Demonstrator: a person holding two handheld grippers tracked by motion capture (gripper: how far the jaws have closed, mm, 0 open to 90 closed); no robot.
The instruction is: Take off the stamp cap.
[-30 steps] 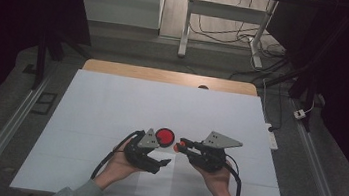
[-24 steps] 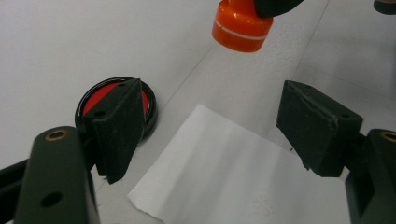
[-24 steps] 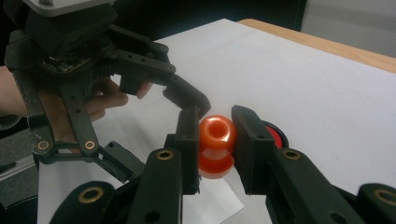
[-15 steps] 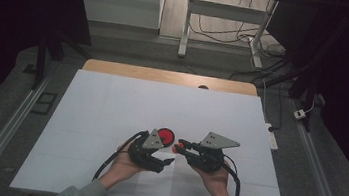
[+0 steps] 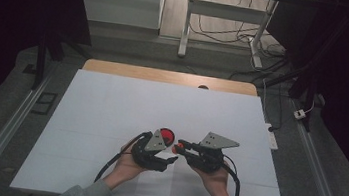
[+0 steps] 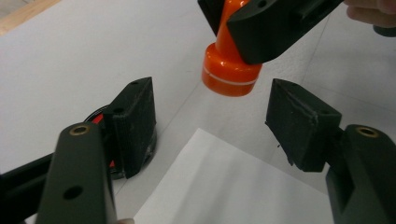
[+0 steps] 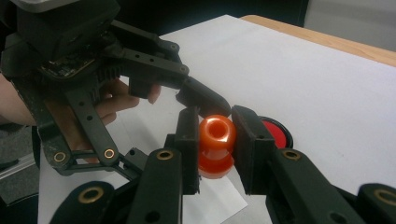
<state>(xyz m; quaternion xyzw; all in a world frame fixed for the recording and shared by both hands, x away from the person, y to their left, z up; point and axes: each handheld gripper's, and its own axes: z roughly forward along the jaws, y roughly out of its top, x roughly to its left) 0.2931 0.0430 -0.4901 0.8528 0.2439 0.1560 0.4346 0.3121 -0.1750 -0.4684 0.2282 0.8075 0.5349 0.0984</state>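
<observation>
With the right tongs [image 7: 212, 140] clamped on the orange knob [image 7: 215, 144] above the bench [image 5: 109, 120], the left tongs [image 6: 212, 123], just closing yet empty, should centre on its base before squeezing.

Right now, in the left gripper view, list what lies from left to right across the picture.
Red disc behind the left tool's own left jaw → white paper sheet on the table → orange knob, clamped in the right tool → the left tool's own right jaw.
</observation>
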